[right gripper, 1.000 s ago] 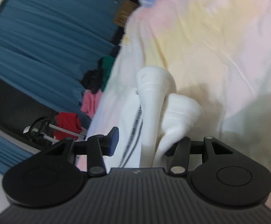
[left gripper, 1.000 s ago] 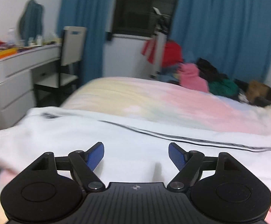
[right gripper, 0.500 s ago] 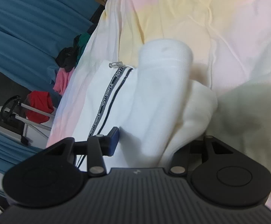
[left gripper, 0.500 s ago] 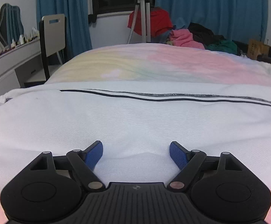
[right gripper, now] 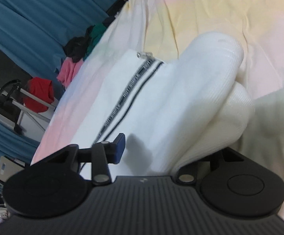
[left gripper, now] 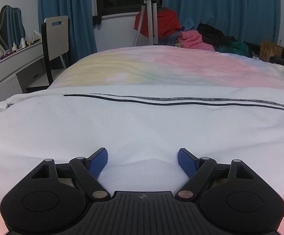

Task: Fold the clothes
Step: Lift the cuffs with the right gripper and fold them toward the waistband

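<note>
A white garment (left gripper: 142, 121) with a thin double black stripe lies spread across the pastel bedspread (left gripper: 161, 66). My left gripper (left gripper: 142, 160) stands open low over its near edge, and a small ridge of the white cloth rises between the blue pads (left gripper: 99, 159) without touching them. In the right wrist view the same garment (right gripper: 161, 98) shows its stripe and two rolled ribbed cuffs (right gripper: 220, 62). My right gripper (right gripper: 165, 152) has its jaws closing around this bundle. Its left pad (right gripper: 120, 146) stands clear of the cloth; the right finger is buried under the fabric.
A pile of red, pink, black and green clothes (left gripper: 190, 37) sits beyond the bed by blue curtains (left gripper: 220, 5). A tripod stand (left gripper: 149, 15), a chair (left gripper: 55, 37) and a white dresser (left gripper: 8, 68) stand at the left. A cardboard box (left gripper: 267, 49) is at the far right.
My left gripper sank onto the garment's near edge, then held still. My right gripper shifted along the bed; the stripe came into view and its jaws narrowed around the white bundle.
</note>
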`<action>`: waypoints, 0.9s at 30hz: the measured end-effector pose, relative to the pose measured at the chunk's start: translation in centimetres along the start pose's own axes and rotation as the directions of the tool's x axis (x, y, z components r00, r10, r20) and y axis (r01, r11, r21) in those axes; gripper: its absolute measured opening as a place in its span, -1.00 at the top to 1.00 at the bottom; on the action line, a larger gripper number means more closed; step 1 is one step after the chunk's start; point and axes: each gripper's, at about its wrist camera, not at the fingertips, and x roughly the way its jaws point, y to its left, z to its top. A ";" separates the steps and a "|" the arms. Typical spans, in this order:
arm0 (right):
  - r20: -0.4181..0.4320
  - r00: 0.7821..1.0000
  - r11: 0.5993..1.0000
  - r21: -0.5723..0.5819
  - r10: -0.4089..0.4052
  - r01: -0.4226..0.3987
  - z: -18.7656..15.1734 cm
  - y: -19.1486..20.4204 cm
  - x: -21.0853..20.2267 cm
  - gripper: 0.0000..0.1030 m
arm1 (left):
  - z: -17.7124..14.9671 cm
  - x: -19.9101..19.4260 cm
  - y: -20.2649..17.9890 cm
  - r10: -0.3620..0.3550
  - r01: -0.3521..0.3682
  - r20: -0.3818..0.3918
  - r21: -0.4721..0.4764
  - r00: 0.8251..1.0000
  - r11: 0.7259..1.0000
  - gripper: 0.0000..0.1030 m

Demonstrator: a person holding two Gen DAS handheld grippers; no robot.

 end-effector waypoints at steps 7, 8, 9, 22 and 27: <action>0.099 0.994 0.998 0.036 -0.047 0.044 -0.4 0.3 -1.3 0.77 | 0.0 0.0 0.1 0.003 -0.003 0.005 0.003 1.000 1.000 -0.57; 0.118 0.992 0.999 0.022 -0.048 0.046 -0.3 0.8 -1.5 0.77 | 0.0 0.0 0.2 0.003 -0.003 0.005 0.004 1.000 1.000 -0.57; 0.144 0.988 0.999 -0.010 -0.049 0.051 -0.3 1.6 -1.7 0.77 | 0.0 -0.1 0.2 0.002 -0.002 0.004 0.002 1.000 1.000 -0.57; 0.348 0.860 0.511 -0.851 0.373 0.123 -17.4 20.2 -8.8 0.76 | 1.0 -2.8 3.0 0.004 0.001 0.043 -0.130 0.999 0.992 -0.58; 0.060 0.935 0.023 -0.998 0.349 0.055 -30.5 20.2 -4.6 0.76 | 1.2 -4.3 5.1 0.037 -0.022 0.065 -0.215 0.997 0.976 -0.58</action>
